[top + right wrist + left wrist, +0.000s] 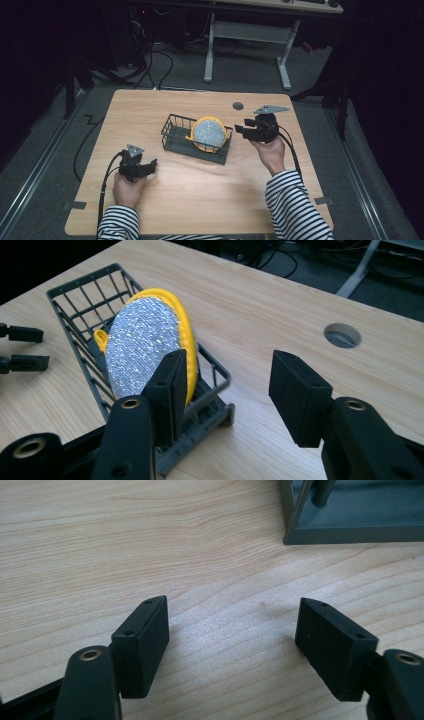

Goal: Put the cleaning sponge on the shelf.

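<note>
A dark wire basket stands mid-table, with a round silver scouring pad with a yellow rim leaning upright in its right end. My right gripper hovers open just right of the basket, nothing between its jaws. My left gripper rests open low over the bare wood at the front left. In the left gripper view a corner of the basket lies ahead, to the upper right.
The wooden table has a round cable hole at the back right. The left gripper shows far off in the right gripper view. A desk frame and cables stand on the floor beyond.
</note>
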A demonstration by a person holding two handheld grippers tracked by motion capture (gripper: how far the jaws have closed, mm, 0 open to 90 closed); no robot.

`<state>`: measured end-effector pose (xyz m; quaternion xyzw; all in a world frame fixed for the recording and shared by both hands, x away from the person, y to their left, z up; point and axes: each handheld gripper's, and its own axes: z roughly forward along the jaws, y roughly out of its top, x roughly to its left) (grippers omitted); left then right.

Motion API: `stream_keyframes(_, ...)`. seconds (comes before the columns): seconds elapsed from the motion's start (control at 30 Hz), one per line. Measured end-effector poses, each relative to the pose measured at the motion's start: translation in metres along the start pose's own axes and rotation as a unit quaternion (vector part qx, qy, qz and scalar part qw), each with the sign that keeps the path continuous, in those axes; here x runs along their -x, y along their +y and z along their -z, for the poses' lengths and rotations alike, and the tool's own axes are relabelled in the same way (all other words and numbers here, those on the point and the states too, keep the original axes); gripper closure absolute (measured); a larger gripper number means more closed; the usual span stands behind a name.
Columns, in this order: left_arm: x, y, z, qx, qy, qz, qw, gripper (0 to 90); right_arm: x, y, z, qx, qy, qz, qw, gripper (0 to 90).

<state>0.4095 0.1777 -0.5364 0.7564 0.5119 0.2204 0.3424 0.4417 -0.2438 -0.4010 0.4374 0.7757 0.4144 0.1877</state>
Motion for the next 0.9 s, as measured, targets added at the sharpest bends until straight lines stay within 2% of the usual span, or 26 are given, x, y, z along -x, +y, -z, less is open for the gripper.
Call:
stream_keyframes(0.17, 0.000, 0.000, 0.000, 0.000, 0.000, 0.000, 1.0000, 30.2, 0.011, -0.033, 0.011, -0.004, -0.018, -0.022, 0.9996, 49.6)
stream_keyframes(0.27, 0.000, 0.000, 0.000, 0.000, 0.001, -0.001, 1.0000, 30.0, 0.021, -0.073, 0.009, -0.008, -0.047, -0.043, 0.9979, 47.9)
stream_keyframes(0.4, 0.000, 0.000, 0.000, 0.000, 0.001, -0.002, 1.0000, 30.0, 0.036, -0.120, -0.003, -0.027, -0.092, -0.071, 0.9928, 47.0)
stream_keyframes(0.5, 0.000, 0.000, 0.000, 0.000, 0.001, -0.002, 1.0000, 30.0, 0.042, -0.142, -0.007, -0.029, -0.118, -0.083, 0.9891, 45.3)
stream_keyframes(0.6, 0.000, 0.000, 0.000, -0.001, 0.001, -0.002, 1.0000, 30.0, 0.044, -0.149, -0.010, -0.047, -0.133, -0.083, 0.9866, 41.8)
stream_keyframes(0.7, 0.000, 0.000, 0.000, -0.001, 0.001, -0.002, 1.0000, 30.0, 0.040, -0.148, -0.012, -0.057, -0.144, -0.061, 0.9860, 41.2)
stream_keyframes(0.9, 0.000, 0.000, 0.000, -0.001, 0.001, -0.002, 1.0000, 30.0, 0.040, -0.148, -0.012, -0.057, -0.144, -0.061, 0.9861, 40.5)
